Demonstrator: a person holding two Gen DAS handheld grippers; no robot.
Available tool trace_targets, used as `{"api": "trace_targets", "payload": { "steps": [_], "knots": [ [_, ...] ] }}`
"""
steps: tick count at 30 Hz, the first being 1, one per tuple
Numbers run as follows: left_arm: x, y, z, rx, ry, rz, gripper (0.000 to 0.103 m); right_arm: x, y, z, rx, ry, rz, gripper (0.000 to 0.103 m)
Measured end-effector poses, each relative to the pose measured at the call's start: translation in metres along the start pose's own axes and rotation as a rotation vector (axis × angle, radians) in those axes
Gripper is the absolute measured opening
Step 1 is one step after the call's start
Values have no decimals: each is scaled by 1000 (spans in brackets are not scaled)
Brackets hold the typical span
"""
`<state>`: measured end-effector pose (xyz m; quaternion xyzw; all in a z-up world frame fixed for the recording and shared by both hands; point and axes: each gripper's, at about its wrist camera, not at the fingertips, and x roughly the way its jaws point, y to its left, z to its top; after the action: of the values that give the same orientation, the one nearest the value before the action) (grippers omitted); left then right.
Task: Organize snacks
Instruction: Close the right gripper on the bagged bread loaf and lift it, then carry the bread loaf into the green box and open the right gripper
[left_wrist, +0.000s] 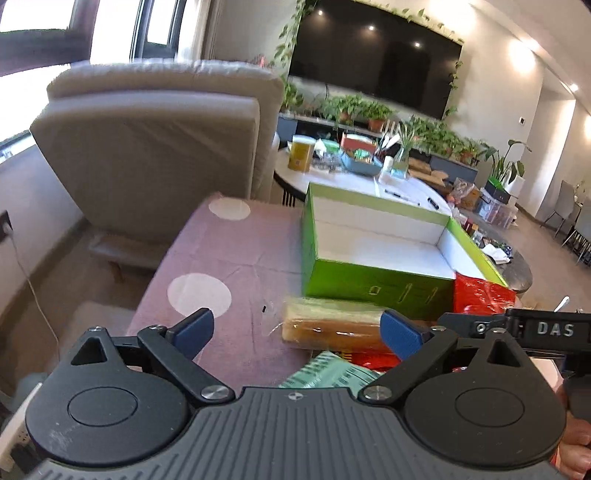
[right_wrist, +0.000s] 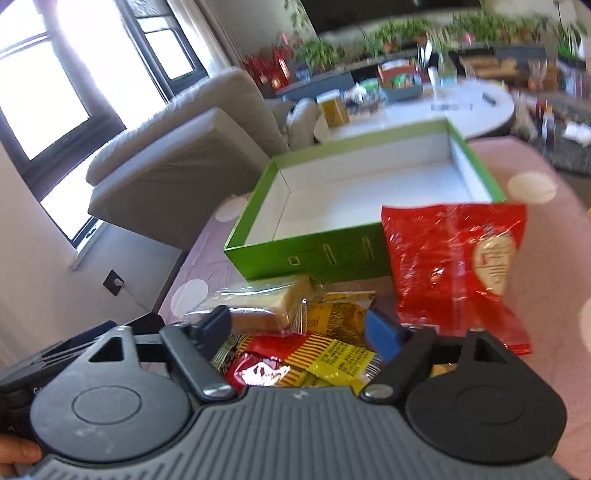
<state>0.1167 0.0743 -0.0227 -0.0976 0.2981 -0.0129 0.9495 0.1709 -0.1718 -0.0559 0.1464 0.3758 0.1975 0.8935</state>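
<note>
As the snacks (right_wrist: 295, 343) lay heaped on the table (right_wrist: 546, 295) in front of the empty green box (right_wrist: 306, 258), we held both tongs, left (left_wrist: 297, 328) and right (right_wrist: 299, 328), wide apart with nothing in them. One careless pinch might have caught two slippery packs, and one could have dropped.

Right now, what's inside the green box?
The green box looks empty: only its white floor and walls show. The near wall and the red snack bag hide the front strip.
</note>
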Motion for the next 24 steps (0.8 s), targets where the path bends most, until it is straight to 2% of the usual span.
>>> {"api": "trace_targets", "payload": {
  "steps": [3,10,14,18,24],
  "knots": [
    [17,4,3,-13,37,-21,88,22,-4,8,38,60,11,66],
    [55,5,5,-13,129,-89,64,47,-6,20,83,123,29,59],
    [65,7,4,9,140,-100,62,56,-6,25,90,148,39,52],
    [70,13,3,-13,158,-128,62,68,-8,25,119,186,49,51],
    [61,4,2,4,146,-139,60,68,-1,24,90,177,38,48]
  ]
}}
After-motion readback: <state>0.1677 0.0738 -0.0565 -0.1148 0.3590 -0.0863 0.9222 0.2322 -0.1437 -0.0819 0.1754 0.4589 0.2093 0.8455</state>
